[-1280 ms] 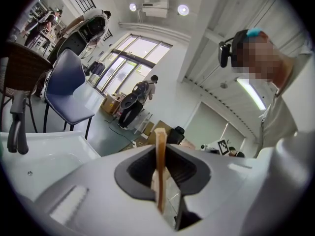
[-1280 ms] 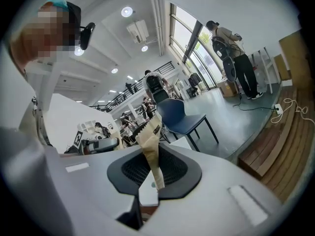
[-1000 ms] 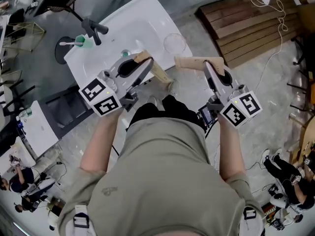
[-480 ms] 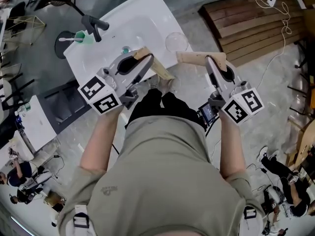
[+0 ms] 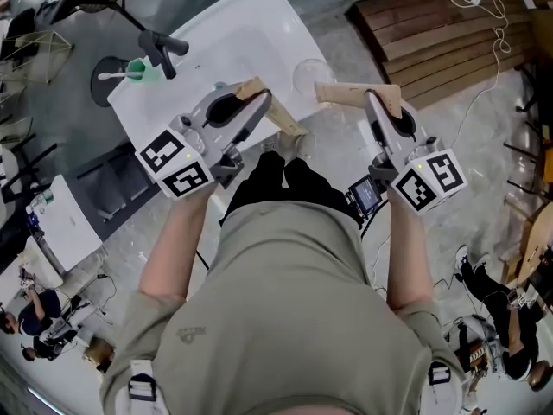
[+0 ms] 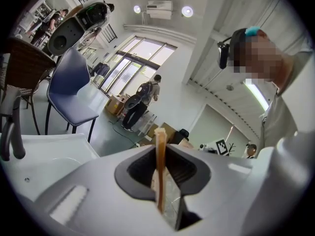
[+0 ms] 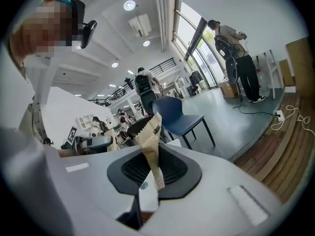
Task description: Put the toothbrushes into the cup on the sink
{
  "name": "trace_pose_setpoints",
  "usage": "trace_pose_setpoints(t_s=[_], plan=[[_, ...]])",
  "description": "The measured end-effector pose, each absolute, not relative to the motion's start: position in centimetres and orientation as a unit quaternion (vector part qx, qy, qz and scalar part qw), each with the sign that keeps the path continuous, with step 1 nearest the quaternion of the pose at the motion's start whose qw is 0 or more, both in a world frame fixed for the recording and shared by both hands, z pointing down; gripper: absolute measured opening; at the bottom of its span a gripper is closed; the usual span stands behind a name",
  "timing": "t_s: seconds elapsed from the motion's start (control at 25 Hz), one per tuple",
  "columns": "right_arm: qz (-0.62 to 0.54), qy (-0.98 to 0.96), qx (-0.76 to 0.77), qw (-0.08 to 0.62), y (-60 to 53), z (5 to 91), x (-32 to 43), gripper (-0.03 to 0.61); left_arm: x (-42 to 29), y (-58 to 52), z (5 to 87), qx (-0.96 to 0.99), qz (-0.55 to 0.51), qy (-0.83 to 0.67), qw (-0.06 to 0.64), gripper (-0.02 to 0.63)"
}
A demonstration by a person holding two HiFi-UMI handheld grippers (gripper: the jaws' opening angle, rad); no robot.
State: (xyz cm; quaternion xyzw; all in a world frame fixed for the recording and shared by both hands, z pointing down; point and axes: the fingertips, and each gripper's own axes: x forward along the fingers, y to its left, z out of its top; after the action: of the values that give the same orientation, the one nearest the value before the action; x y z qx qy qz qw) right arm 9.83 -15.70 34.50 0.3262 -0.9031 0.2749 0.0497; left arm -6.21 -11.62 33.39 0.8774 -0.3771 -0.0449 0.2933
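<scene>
The left gripper [image 5: 259, 104] [image 6: 160, 181] has its jaws nipped on a thin tan toothbrush [image 5: 283, 123] [image 6: 160, 156], which pokes out past the jaw tips. The right gripper [image 5: 373, 102] [image 7: 150, 183] pinches a crumpled brown paper wrapper [image 5: 346, 95] [image 7: 149, 139]. The clear cup [image 5: 309, 74] stands on the white sink [image 5: 251, 33], just beyond the jaws and between the two pairs, touching neither.
</scene>
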Motion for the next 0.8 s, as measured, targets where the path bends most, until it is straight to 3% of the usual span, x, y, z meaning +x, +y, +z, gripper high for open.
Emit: trace_pose_setpoints(t_s=[0.8], plan=[[0.257, -0.897, 0.347, 0.094, -18.2, 38.2, 7.1, 0.038, -9.6, -13.1, 35.4, 0.874, -0.036, -0.368, 0.316, 0.054]])
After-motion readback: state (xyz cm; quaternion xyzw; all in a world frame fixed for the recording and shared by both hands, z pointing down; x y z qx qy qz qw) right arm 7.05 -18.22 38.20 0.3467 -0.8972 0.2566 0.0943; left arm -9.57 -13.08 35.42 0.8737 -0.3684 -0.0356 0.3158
